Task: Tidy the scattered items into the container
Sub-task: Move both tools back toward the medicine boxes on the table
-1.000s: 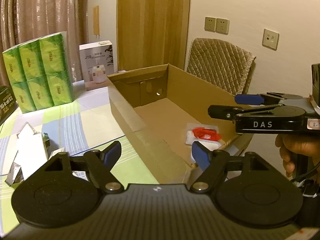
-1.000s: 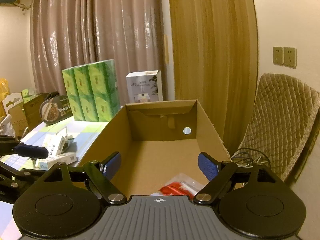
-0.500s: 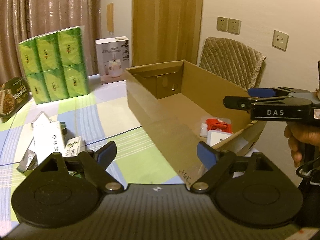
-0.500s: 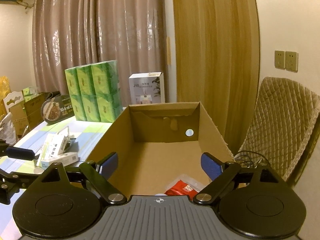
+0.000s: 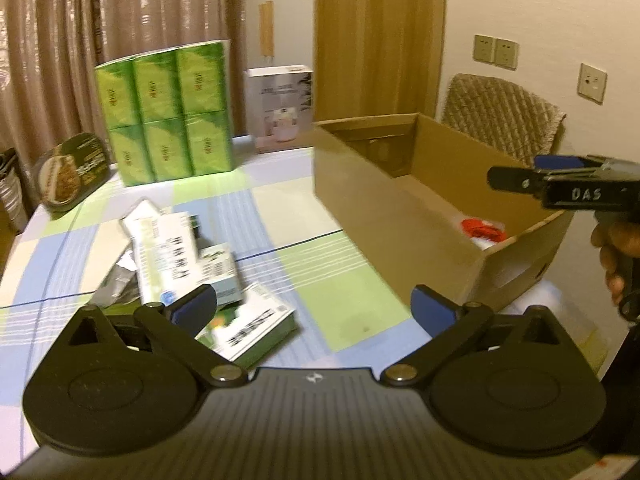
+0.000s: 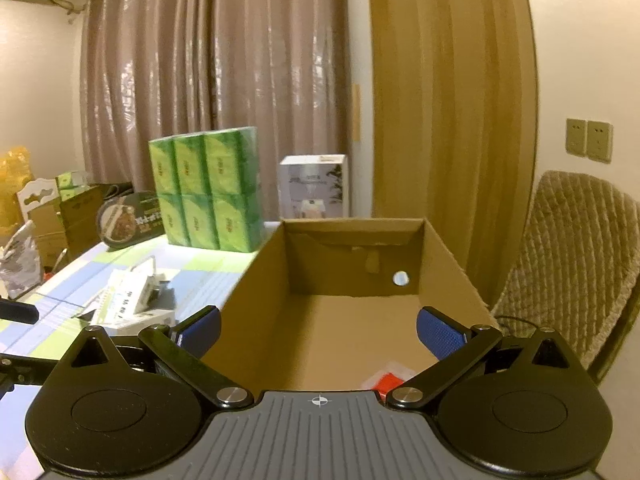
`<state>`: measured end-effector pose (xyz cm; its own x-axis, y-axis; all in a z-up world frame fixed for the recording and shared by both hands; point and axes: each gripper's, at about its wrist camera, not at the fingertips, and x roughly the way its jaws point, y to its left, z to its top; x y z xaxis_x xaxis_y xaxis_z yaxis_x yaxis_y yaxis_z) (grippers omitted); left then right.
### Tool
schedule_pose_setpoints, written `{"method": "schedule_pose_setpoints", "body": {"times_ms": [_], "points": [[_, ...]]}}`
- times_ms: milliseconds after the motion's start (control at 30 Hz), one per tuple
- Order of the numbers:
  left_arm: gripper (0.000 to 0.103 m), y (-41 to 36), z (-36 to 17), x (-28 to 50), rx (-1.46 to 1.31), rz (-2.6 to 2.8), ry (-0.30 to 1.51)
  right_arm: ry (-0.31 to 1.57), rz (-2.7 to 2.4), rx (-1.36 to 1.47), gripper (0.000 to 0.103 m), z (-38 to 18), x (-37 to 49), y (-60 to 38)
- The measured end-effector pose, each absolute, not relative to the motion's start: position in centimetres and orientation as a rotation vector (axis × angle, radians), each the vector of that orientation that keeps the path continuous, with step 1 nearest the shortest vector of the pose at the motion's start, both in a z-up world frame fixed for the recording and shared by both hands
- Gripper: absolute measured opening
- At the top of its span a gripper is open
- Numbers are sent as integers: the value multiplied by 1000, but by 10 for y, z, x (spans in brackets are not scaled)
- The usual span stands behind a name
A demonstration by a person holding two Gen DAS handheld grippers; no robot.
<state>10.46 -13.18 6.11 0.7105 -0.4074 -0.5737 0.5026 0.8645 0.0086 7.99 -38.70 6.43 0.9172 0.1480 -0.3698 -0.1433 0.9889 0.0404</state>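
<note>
Since a second ago, the left tongs [image 5: 314, 305] have been swung away from the cardboard box [image 5: 384, 216] and toward the scattered packets [image 5: 180, 256], which are now brought into the centre-left of the left wrist view; the right tongs [image 6: 318, 330] have been raised slightly above the box, so that less of the red-and-white packet [image 6: 386, 380] on its floor is seen.

Both pairs of tongs are held wide apart, and nothing is gripped in either. The scattered packets are piled on the desk [image 5: 348, 280], to the left of the box. The nearest of them, a white-and-green carton [image 5: 248, 330], lies just ahead of the left tongs and a little to their left, partly behind the left blue pad. Its long axis is judged to run diagonally, from near-left to far-right, so a slight turn of the wrist would be needed for the jaws to straddle its narrow width.

The left hand is clearly the nearer one; the right tongs are kept over the near end of the box, well apart from the pile.
</note>
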Motion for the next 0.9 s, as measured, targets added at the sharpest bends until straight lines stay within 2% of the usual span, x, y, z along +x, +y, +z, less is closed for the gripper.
{"method": "schedule_pose_setpoints", "body": {"times_ms": [533, 900], "points": [[101, -44, 36, 95, 176, -350, 655, 332, 411, -64, 101, 70, 81, -298], [101, -4, 21, 102, 185, -295, 680, 378, 543, -147, 101, 53, 81, -244]]}}
